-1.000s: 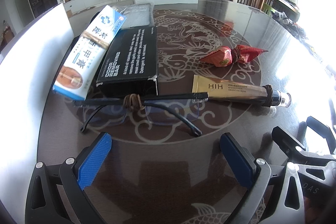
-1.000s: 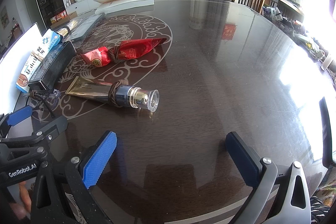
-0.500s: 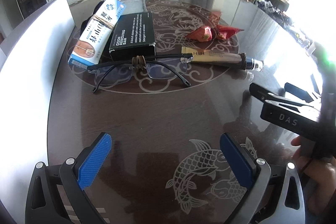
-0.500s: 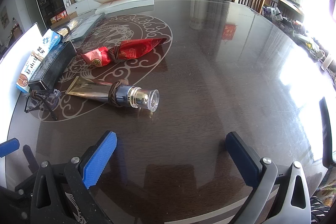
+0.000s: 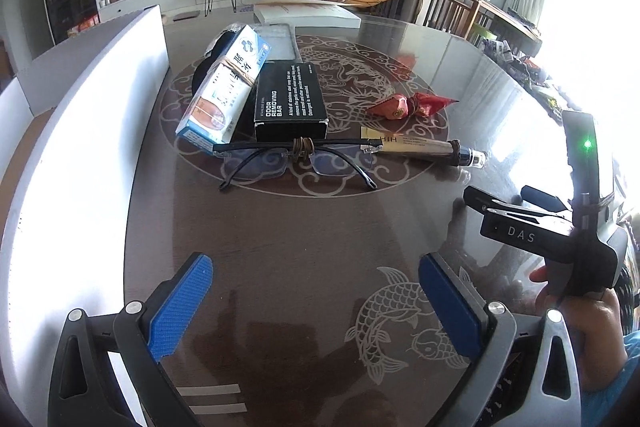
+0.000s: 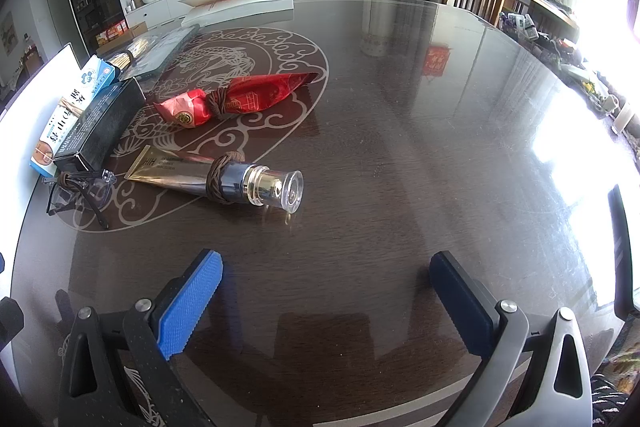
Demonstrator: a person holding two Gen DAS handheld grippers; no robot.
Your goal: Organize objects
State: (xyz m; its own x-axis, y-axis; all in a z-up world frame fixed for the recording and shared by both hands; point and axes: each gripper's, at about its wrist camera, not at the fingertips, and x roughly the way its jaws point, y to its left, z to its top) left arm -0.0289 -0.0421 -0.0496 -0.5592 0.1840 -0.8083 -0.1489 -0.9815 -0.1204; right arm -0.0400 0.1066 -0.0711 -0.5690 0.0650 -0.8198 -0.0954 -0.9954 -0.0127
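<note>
On the dark round table [image 5: 304, 251] lie folded glasses [image 5: 296, 157], a black box [image 5: 290, 103], a white-blue toothpaste box [image 5: 226, 91], a gold tube [image 5: 420, 149] with a clear cap, and a red wrapped packet [image 5: 412, 105]. My left gripper [image 5: 316, 299] is open and empty, well short of the glasses. My right gripper [image 6: 326, 303] is open and empty, near the table's front edge, short of the tube [image 6: 216, 175]. The packet [image 6: 236, 99], black box [image 6: 100, 127] and glasses [image 6: 78, 187] lie to its left.
A white board [image 5: 80, 147] stands along the table's left side. A clear plastic bag [image 6: 160, 47] and a white open box [image 6: 240, 3] lie at the far edge. The right gripper's body [image 5: 560, 227] and hand show at the right in the left wrist view.
My left gripper has pulled back from the glasses toward the table's front edge and risen a little. The right gripper has stayed still. No object has moved.
</note>
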